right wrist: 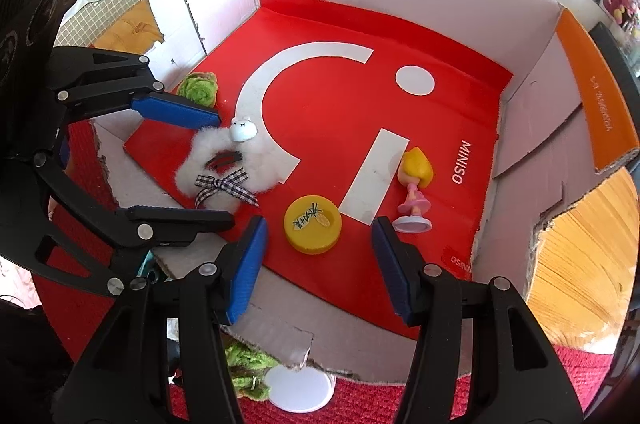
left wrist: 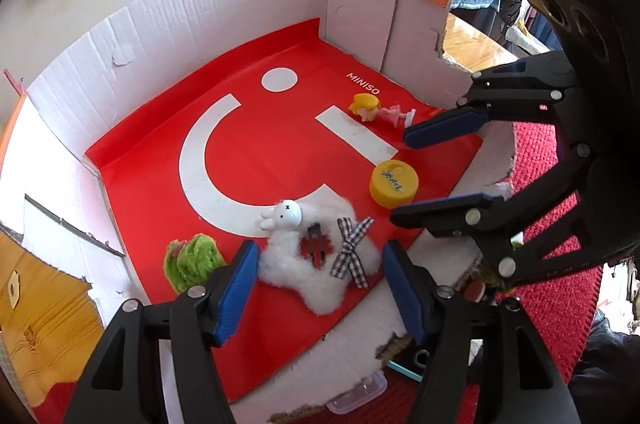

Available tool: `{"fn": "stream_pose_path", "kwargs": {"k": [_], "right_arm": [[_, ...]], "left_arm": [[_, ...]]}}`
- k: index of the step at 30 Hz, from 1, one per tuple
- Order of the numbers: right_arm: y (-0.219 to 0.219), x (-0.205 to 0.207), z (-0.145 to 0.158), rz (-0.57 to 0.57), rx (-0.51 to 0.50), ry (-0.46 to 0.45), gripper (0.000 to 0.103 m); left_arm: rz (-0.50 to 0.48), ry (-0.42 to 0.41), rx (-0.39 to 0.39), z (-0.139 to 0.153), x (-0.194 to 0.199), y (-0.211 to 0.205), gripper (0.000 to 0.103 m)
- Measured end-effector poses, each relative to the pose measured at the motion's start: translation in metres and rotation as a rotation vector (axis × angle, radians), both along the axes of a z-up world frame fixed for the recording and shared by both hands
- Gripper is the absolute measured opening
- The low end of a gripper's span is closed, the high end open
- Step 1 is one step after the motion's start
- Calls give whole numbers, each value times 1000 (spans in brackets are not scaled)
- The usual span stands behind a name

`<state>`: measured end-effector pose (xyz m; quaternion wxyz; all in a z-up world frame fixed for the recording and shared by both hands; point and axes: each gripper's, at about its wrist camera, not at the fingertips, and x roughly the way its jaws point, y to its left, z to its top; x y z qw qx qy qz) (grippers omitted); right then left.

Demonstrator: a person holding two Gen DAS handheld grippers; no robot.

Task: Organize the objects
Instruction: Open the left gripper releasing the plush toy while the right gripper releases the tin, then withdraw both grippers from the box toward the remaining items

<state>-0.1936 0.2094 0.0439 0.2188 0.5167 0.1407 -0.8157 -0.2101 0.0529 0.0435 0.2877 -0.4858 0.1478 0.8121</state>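
- While the left wrist view looks down into the cardboard box [left wrist: 200, 7], the left gripper [left wrist: 320, 288] hangs with its jaws apart and nothing gripped, straddling the white fluffy toy [left wrist: 320, 272], whose checked bow [left wrist: 352, 252] and rabbit head [left wrist: 286, 214] face up
- Beside it lie a green plush piece [left wrist: 192, 260] near the box's side wall, a yellow cap [left wrist: 394, 183], and a blonde doll figure [left wrist: 372, 107] tipped on its side; all rest loose on the red liner, apparently dropped in as sorted items
- Seen from the right wrist, the right gripper [right wrist: 320, 264] also stands open and empty, its blue pads [right wrist: 248, 264] just above the box's torn near edge, with the yellow cap directly ahead, so it likely just let that go
- Outside the box, on the red mat, a second green plush [right wrist: 248, 368] and a white lid [right wrist: 300, 388] wait, probably next to be collected
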Motion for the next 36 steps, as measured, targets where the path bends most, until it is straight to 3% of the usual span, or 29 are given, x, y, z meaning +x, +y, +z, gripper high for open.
{"fn": "stream_pose_path", "kwargs": {"k": [3,5,9,15,22,25,31,36], "right_arm": [[6,12,4,-5,-2,11,53],[-17,34,8,-12,-3,23,53],[-8,33,20,-28,-19,51,53],[-36,9,26,-39,-41,111,53],[-34,40,64,-68,-104,202,53],[-34,53,80,-80,-136,244,65],[-33,88,105,-98,-175,339,71],[-26,120,118,-137,-190,435,77]], "left_arm": [[4,27,-9,5,5,0,67],[10,35,0,10,8,-1,67],[23,50,17,21,15,-4,67],[41,94,39,44,32,-8,67],[61,187,65,77,64,-12,69],[70,237,80,93,81,-14,76],[115,328,108,118,114,-19,79],[154,385,148,128,141,-23,88]]}}
